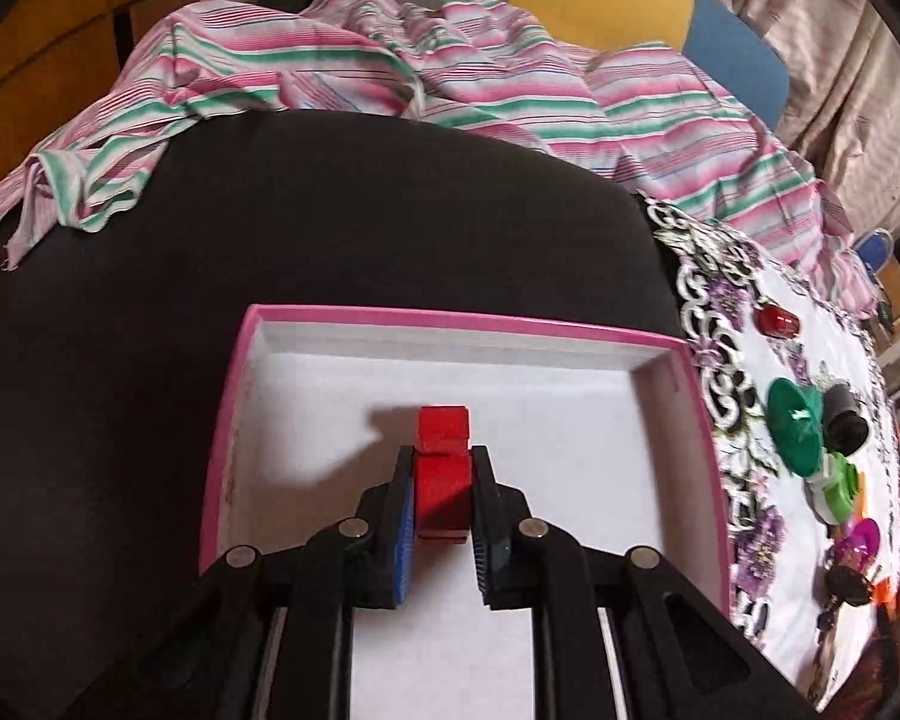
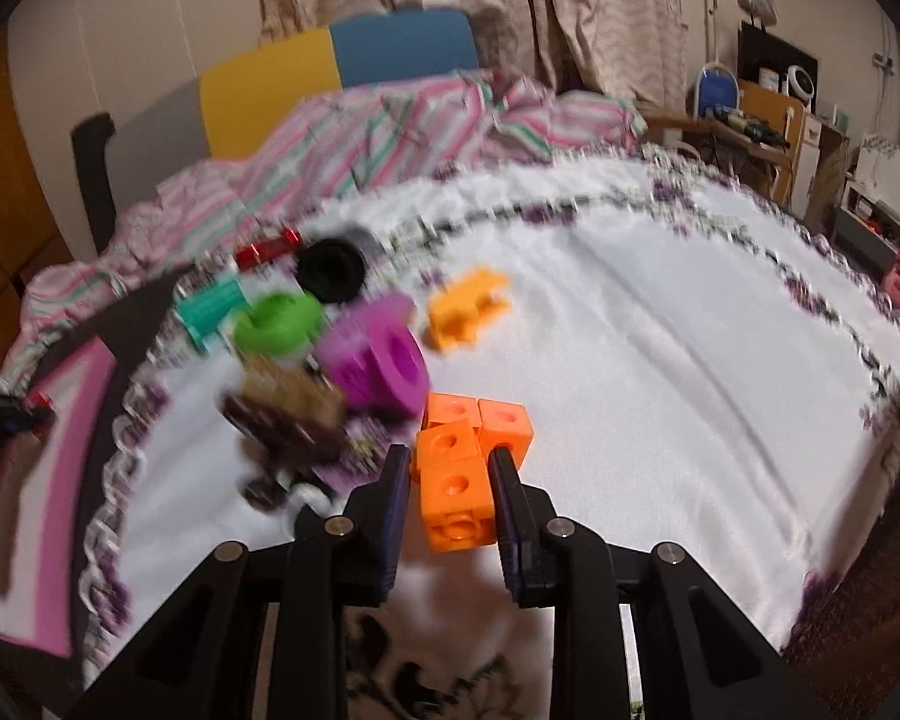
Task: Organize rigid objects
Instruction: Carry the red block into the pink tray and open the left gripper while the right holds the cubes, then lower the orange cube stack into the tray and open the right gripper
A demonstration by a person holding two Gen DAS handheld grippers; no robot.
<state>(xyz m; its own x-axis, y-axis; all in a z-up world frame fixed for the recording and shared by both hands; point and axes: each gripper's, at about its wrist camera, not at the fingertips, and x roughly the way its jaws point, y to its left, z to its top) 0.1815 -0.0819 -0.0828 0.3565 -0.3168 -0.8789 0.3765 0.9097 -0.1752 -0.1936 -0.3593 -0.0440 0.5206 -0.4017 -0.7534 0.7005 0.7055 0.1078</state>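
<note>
In the left wrist view my left gripper (image 1: 443, 456) is shut on a red block piece (image 1: 443, 480) and holds it over the white floor of a pink-rimmed box (image 1: 450, 324). In the right wrist view my right gripper (image 2: 450, 462) is shut on an orange cluster of linked cubes (image 2: 459, 468) above the white cloth. Loose toys lie left of it: a purple ring (image 2: 378, 360), a green ring (image 2: 279, 324), a teal spool (image 2: 210, 312), a black ring (image 2: 330, 270), a red piece (image 2: 267, 249), another orange piece (image 2: 468, 309) and a brown piece (image 2: 288, 414).
The box sits on a black cloth (image 1: 270, 228). A striped pink-and-green sheet (image 1: 390, 60) is bunched behind it. The white embroidered cloth (image 2: 660, 360) spreads to the right. The box edge (image 2: 60, 420) shows at the left of the right wrist view, with cluttered furniture (image 2: 780, 120) at back right.
</note>
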